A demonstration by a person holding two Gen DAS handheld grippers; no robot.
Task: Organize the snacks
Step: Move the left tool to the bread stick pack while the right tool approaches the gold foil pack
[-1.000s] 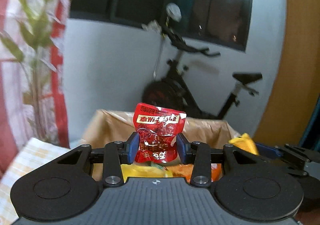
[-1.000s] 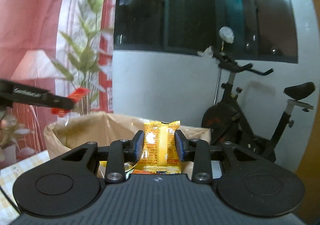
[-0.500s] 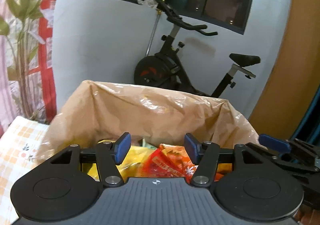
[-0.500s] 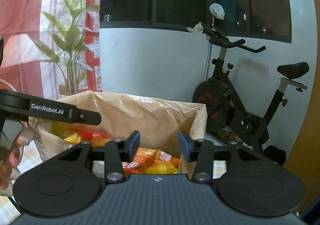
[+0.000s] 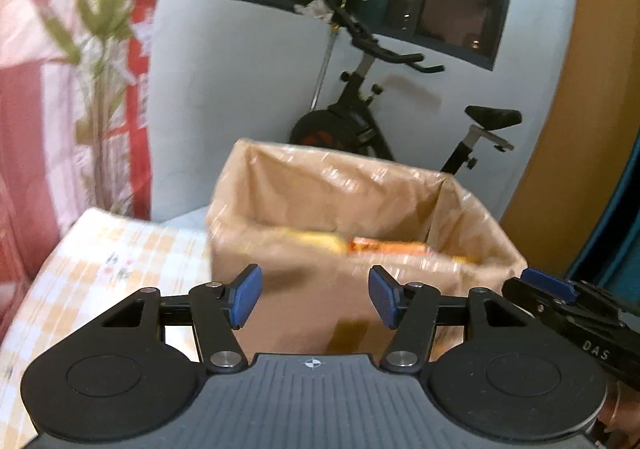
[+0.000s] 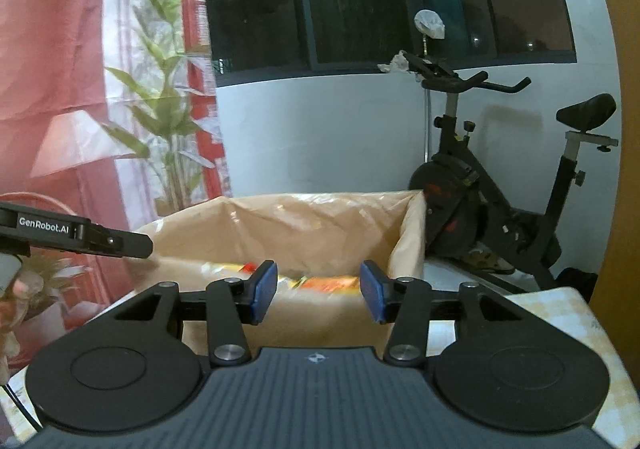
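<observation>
Both packets are gone from the claws; left claw (image 5: 314, 301) and right claw (image 6: 318, 291) gape empty, low centre, short of the box (image 5: 280, 289) rim, snacks (image 6: 328, 283) inside.

Both tools (image 5: 315, 302) (image 6: 319, 292) empty, packets in box (image 5: 280, 281).

The box (image 5: 304, 301) was brown, lined with tan plastic; the snacks (image 6: 320, 283) inside showed orange, yellow and red. The tablecloth (image 5: 100, 261) was cream with orange checks. Each black gripper (image 5: 313, 297) wore blue pads (image 5: 245, 295).
</observation>
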